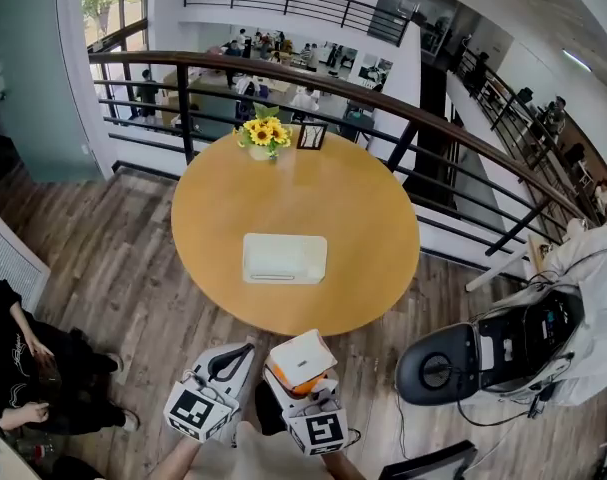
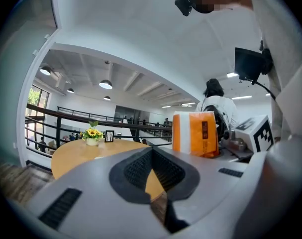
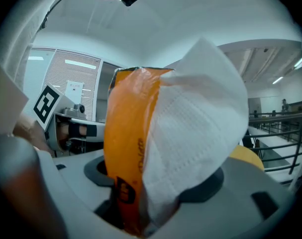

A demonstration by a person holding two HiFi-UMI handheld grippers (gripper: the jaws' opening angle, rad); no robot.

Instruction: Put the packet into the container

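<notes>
A white rectangular container (image 1: 283, 258) lies near the front of a round wooden table (image 1: 368, 218). My right gripper (image 1: 301, 370) is held low in front of the table's near edge, shut on an orange and white packet (image 1: 303, 356). In the right gripper view the packet (image 3: 180, 133) stands upright between the jaws of the right gripper (image 3: 155, 188) and fills most of the picture. Just left of it is my left gripper (image 1: 241, 352), shut with nothing in it. The left gripper view shows the left gripper (image 2: 151, 152) with its tips together, and the packet (image 2: 195, 133) off to the right.
A vase of sunflowers (image 1: 264, 134) and a small picture frame (image 1: 311, 136) stand at the table's far edge. A black railing (image 1: 413, 118) runs behind the table. A black chair with equipment (image 1: 483, 353) stands at the right. A seated person (image 1: 13, 368) is at the left.
</notes>
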